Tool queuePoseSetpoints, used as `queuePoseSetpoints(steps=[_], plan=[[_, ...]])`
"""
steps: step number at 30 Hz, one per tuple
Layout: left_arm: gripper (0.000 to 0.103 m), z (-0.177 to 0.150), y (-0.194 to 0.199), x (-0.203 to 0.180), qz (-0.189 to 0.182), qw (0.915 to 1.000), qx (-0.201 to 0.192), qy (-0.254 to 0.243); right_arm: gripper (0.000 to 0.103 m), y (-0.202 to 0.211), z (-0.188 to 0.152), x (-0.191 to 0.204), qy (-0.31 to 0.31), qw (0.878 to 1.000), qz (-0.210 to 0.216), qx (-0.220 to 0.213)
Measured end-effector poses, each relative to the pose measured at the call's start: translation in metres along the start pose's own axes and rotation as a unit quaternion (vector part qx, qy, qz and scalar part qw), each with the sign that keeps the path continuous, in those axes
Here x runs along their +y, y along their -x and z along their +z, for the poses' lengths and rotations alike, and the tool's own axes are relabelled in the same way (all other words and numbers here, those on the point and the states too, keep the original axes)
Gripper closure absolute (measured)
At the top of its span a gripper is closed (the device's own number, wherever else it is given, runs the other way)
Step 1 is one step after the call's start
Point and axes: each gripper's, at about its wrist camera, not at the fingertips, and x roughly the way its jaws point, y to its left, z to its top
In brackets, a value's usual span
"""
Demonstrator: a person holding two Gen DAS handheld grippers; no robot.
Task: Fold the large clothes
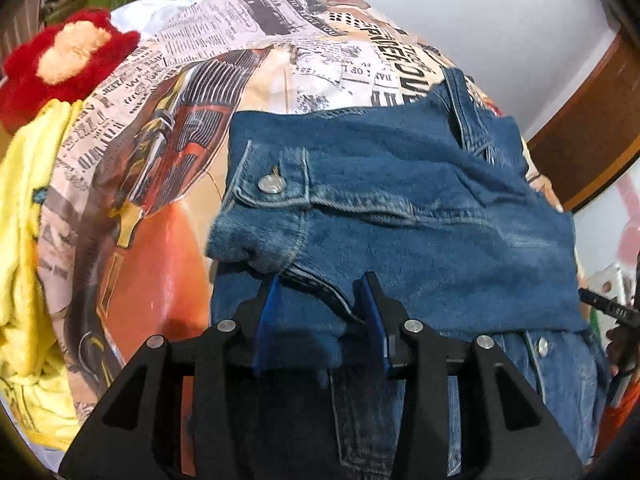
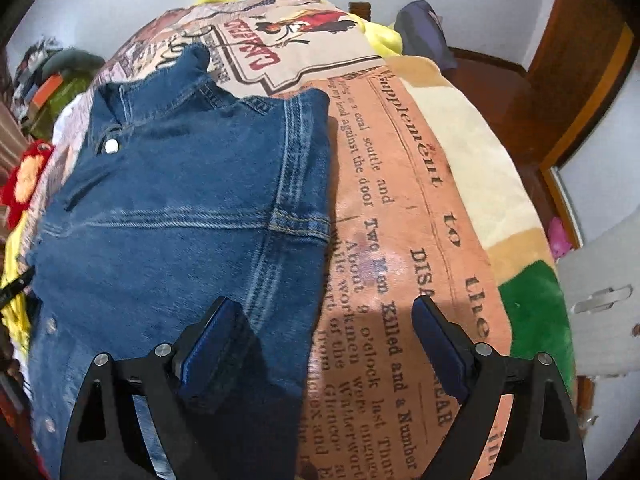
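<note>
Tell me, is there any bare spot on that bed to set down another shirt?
Yes. The widest free patch is the orange newsprint stretch of the blanket, right of the denim jacket. In the left view, a second bare patch lies between the jacket and the yellow garment. The far left is crowded: a red plush toy sits above the yellow garment.

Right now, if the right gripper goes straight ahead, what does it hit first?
Probably the printed blanket: the open right gripper straddles the denim jacket edge, so denim may touch its left finger. Depth unclear.
</note>
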Motion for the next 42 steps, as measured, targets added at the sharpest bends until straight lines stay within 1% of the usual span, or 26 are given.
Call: queuePoseSetpoints(steps=[2,5,7,9,11,12,13,14,15,17,19,21,23,24,26,29,32,36,38,42], plan=[[0.062,0.006,-0.006,0.005,-0.009,0.9999,0.002,0.012,0.014,0.003,0.002,0.0,-0.013,1.0,0.014,-0.003],[0.062,0.015,-0.022,0.016,-0.022,0.9987,0.01,0.044,0.014,0.006,0.007,0.0,-0.031,0.999,0.035,-0.005],[0.062,0.022,-0.029,0.02,-0.019,0.998,0.007,0.06,0.014,0.006,0.009,0.001,-0.034,0.999,0.04,-0.004],[0.062,0.026,-0.029,0.019,-0.004,0.9983,-0.005,0.057,0.014,0.006,0.012,0.002,-0.032,0.999,0.037,-0.004],[0.062,0.033,-0.03,0.015,0.027,0.9985,-0.018,0.043,0.014,0.006,0.014,0.003,-0.027,0.999,0.034,-0.003],[0.064,0.035,-0.03,0.012,0.039,0.9984,-0.024,0.035,0.014,0.006,0.016,0.004,-0.024,0.999,0.034,-0.003],[0.071,0.037,-0.028,0.008,0.05,0.998,-0.031,0.023,0.014,0.006,0.018,0.004,-0.022,0.999,0.033,-0.005],[0.072,0.038,-0.025,0.001,0.064,0.9972,-0.038,0.006,0.014,0.006,0.02,0.005,-0.02,0.999,0.032,-0.007],[0.073,0.04,-0.022,-0.003,0.077,0.996,-0.045,-0.008,0.014,0.006,0.023,0.005,-0.017,0.999,0.031,-0.009],[0.075,0.041,-0.008,-0.016,0.103,0.9911,-0.074,-0.041,0.014,0.006,0.031,0.007,-0.01,0.999,0.03,-0.014],[0.075,0.041,0.007,-0.023,0.116,0.9861,-0.102,-0.062,0.014,0.006,0.039,0.007,-0.007,0.999,0.029,-0.017],[0.076,0.04,0.023,-0.026,0.12,0.9825,-0.123,-0.072,0.014,0.004,0.047,0.005,-0.009,0.999,0.031,-0.015],[0.076,0.038,0.031,-0.027,0.122,0.9812,-0.13,-0.075,0.014,0.0,0.057,0.003,-0.01,0.999,0.039,-0.01],[0.076,0.036,0.033,-0.026,0.124,0.981,-0.129,-0.075,0.014,-0.002,0.06,0.002,-0.013,0.999,0.042,-0.008],[0.076,0.031,0.03,-0.023,0.125,0.9824,-0.116,-0.076,0.014,-0.011,0.068,-0.001,-0.024,0.998,0.05,0.003],[0.075,0.019,0.013,-0.012,0.126,0.987,-0.077,-0.065,0.014,-0.025,0.073,-0.001,-0.033,0.998,0.05,0.022],[0.074,0.006,-0.003,-0.001,0.118,0.9907,-0.04,-0.056,0.014,-0.042,0.073,0.001,-0.028,0.998,0.045,0.041],[0.066,-0.003,-0.006,0.001,0.121,0.9897,-0.031,-0.07,0.013,-0.046,0.069,0.008,0.001,0.999,0.032,0.028],[0.063,-0.003,-0.004,0.002,0.121,0.9897,-0.026,-0.072,0.013,-0.045,0.069,0.008,0.003,0.999,0.031,0.028],[0.054,0.0,0.006,0.008,0.107,0.9919,-0.015,-0.066,0.013,-0.041,0.069,0.005,-0.003,0.999,0.032,0.032]])
